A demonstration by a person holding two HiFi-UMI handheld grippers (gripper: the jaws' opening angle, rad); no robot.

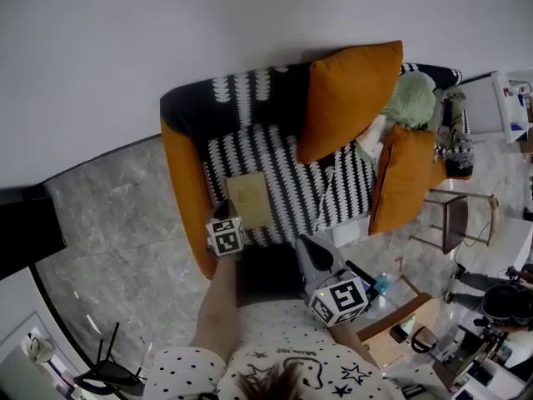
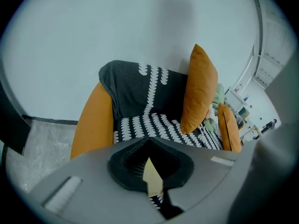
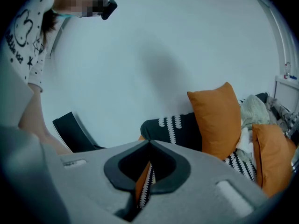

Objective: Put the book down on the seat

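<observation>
A thin tan book (image 1: 248,200) lies flat on the black-and-white patterned seat (image 1: 291,182) of the sofa, near its orange left armrest (image 1: 185,190). My left gripper (image 1: 221,212) is shut, with its tips at the book's near left corner; whether they touch it I cannot tell. In the left gripper view the book (image 2: 152,177) shows only as a tan sliver through the slit of the closed left gripper (image 2: 149,141). My right gripper (image 1: 306,244) hangs shut and empty over the seat's front edge. In its own view the right gripper (image 3: 149,143) points toward the sofa's armrest end.
Two orange cushions (image 1: 350,98) (image 1: 404,177) and a pale green soft thing (image 1: 410,100) fill the sofa's right half. A small side table (image 1: 454,215) stands to the right. A wooden box (image 1: 400,332) with clutter is at the lower right. A black chair (image 1: 104,373) stands at the lower left.
</observation>
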